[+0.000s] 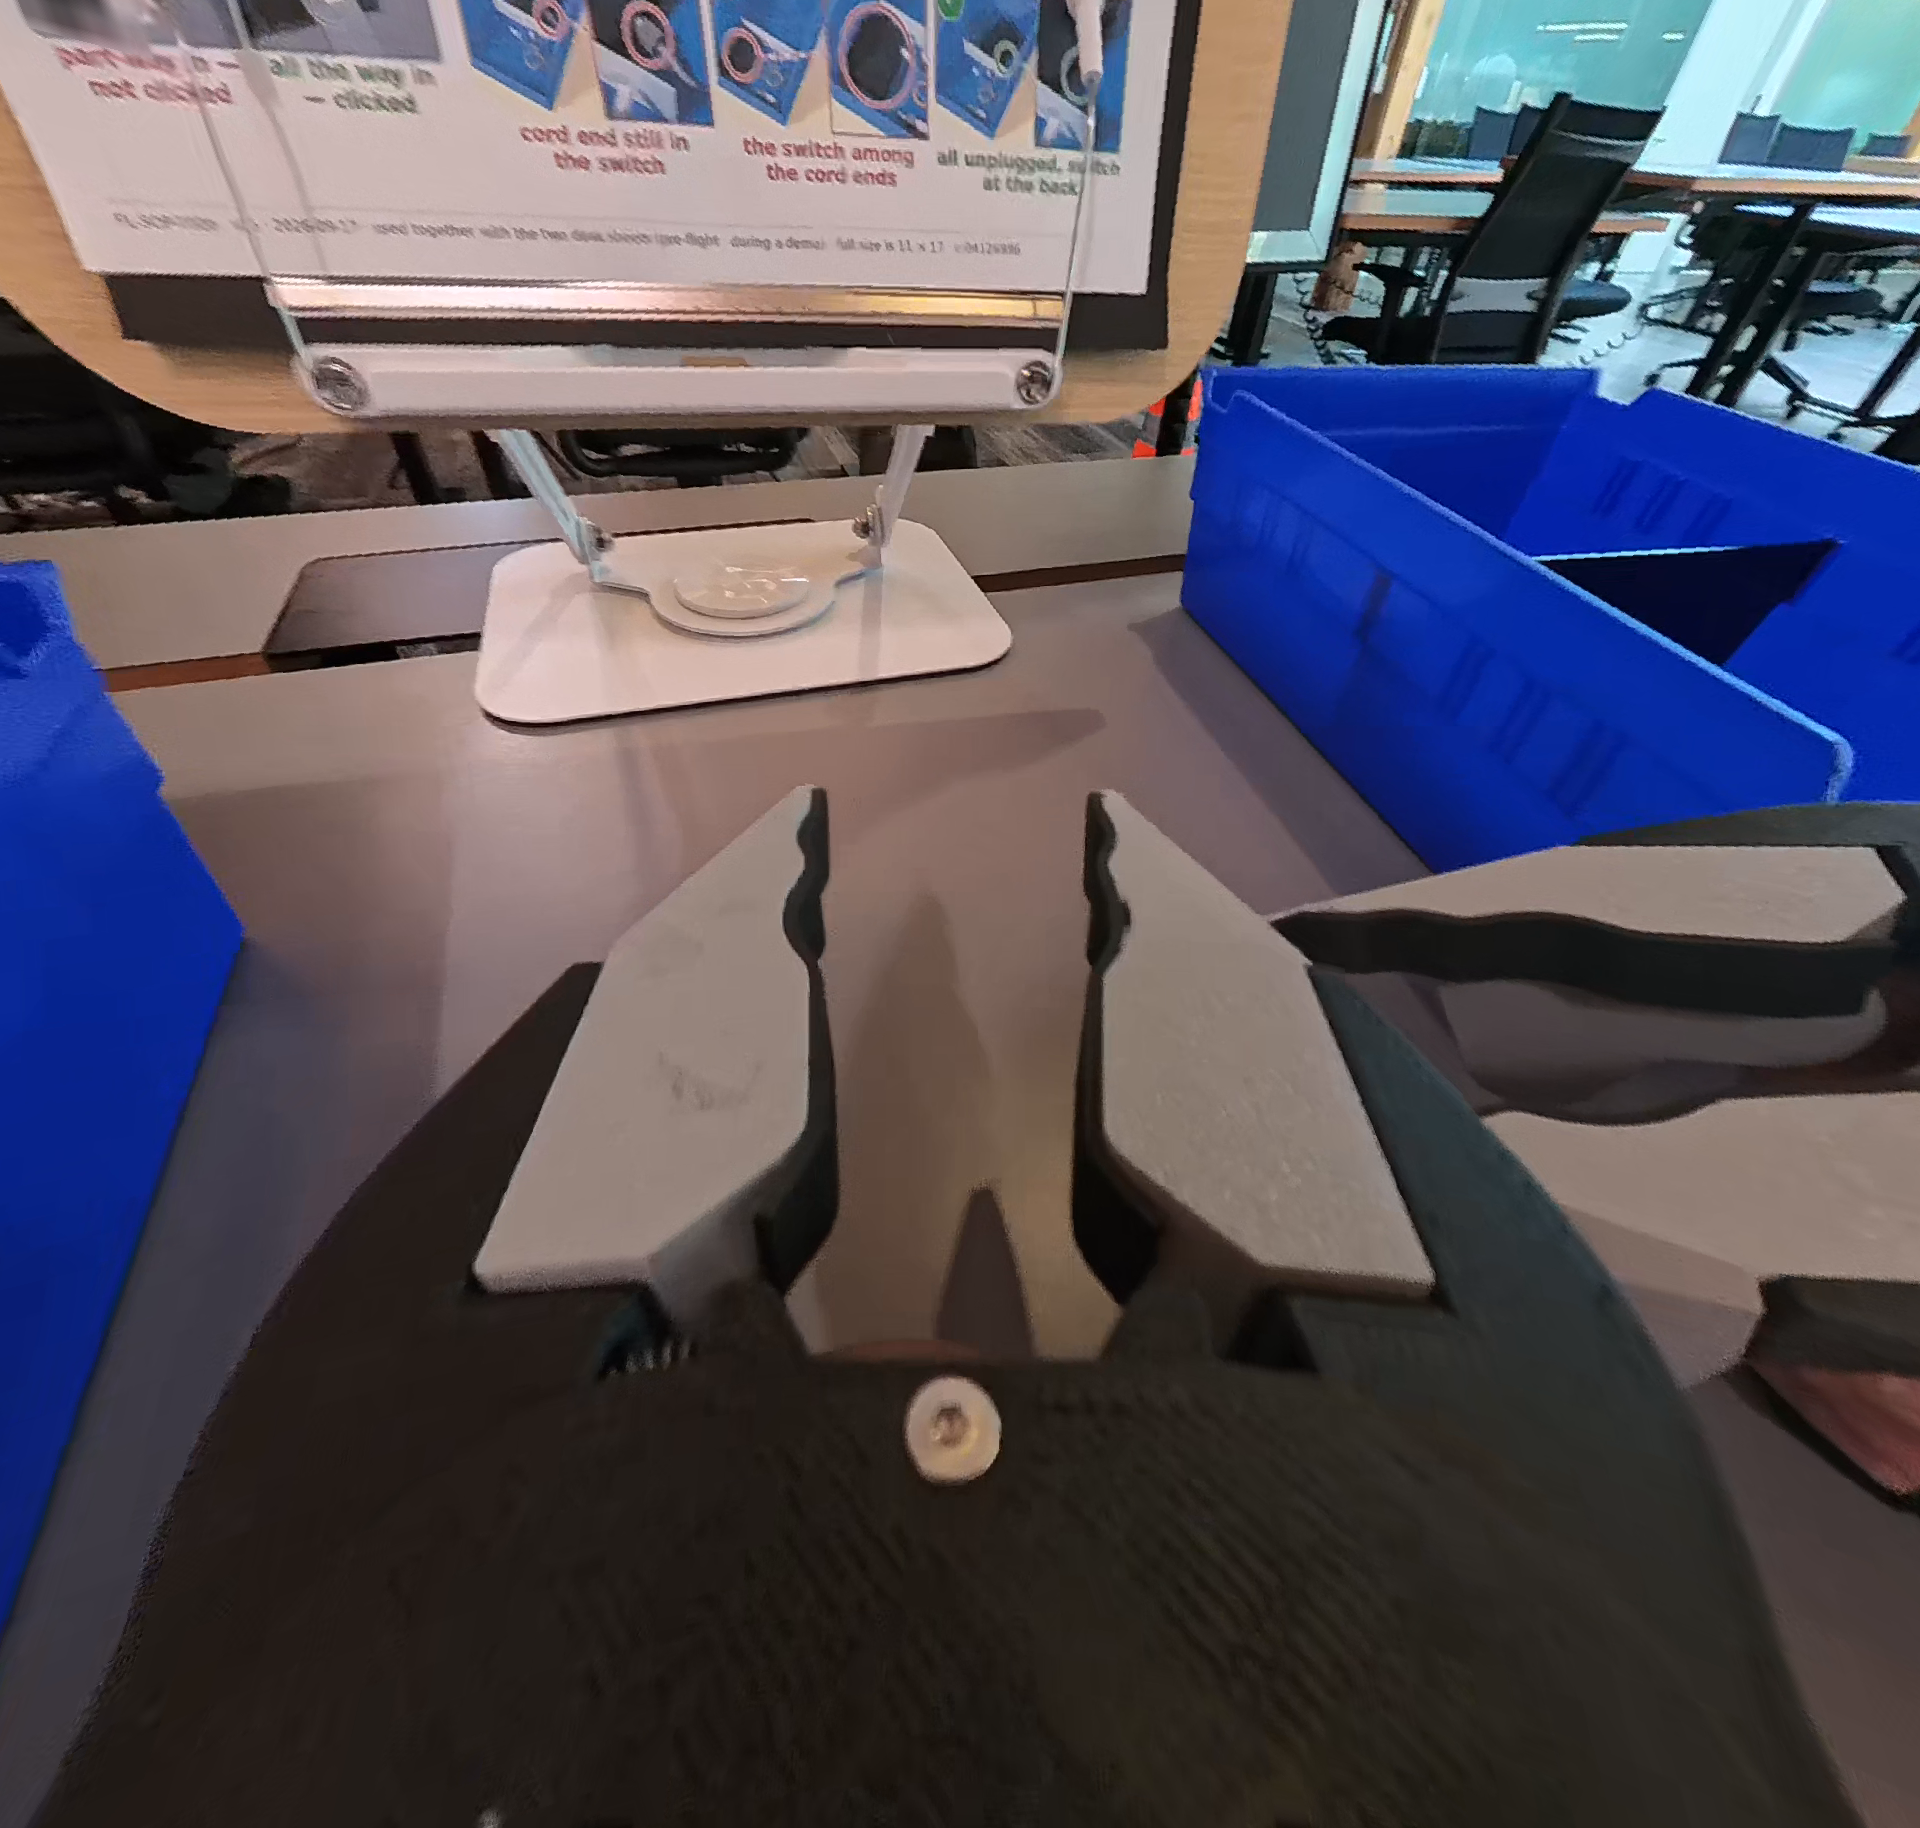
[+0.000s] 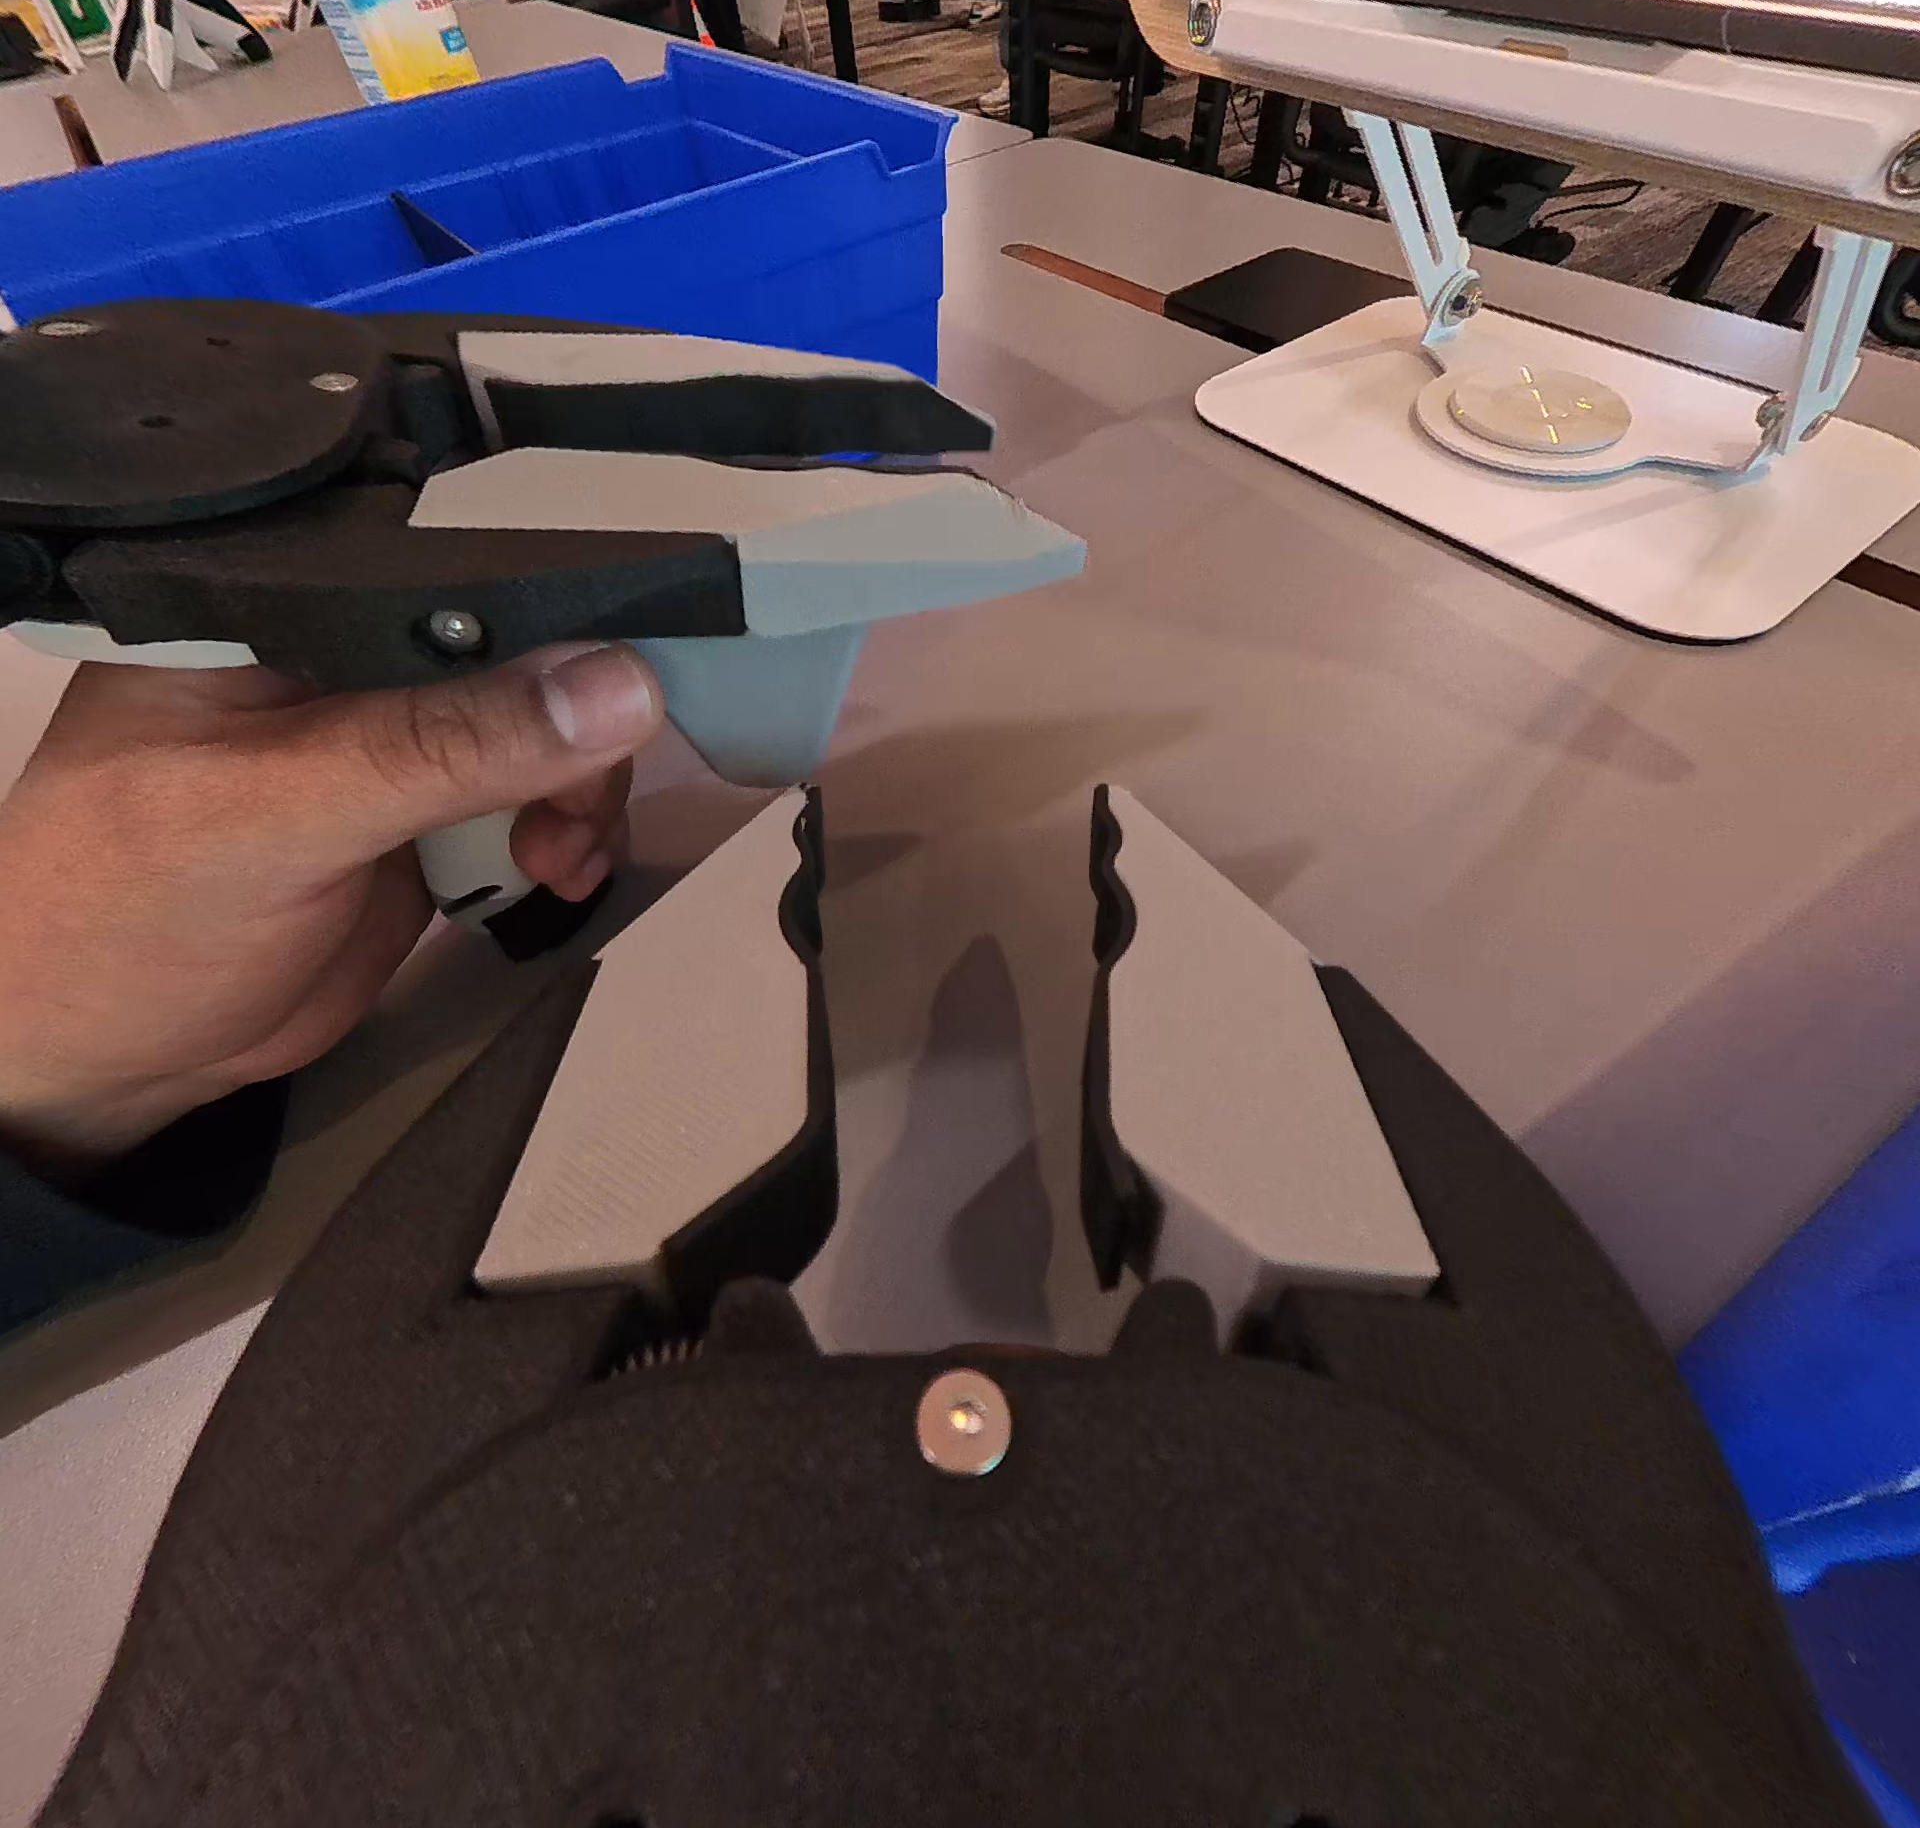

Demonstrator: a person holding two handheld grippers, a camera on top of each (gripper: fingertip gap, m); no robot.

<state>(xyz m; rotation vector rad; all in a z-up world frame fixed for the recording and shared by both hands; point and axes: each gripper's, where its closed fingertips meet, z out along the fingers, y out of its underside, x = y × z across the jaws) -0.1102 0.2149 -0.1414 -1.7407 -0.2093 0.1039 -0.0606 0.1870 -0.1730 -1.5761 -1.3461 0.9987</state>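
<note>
My left gripper is open and empty, a little above the grey table, pointing at the white base of a document stand. My right gripper is open and empty too, just above the table. The two grippers are close together and cross at an angle. The right gripper reaches in from the right edge of the left wrist view. In the right wrist view a person's hand holds the left gripper just ahead and left of my right fingertips.
A blue divided bin stands to the right of the left gripper, with another blue bin at its left, which also shows in the right wrist view. The stand holds a printed instruction sheet. Office chairs and desks stand beyond.
</note>
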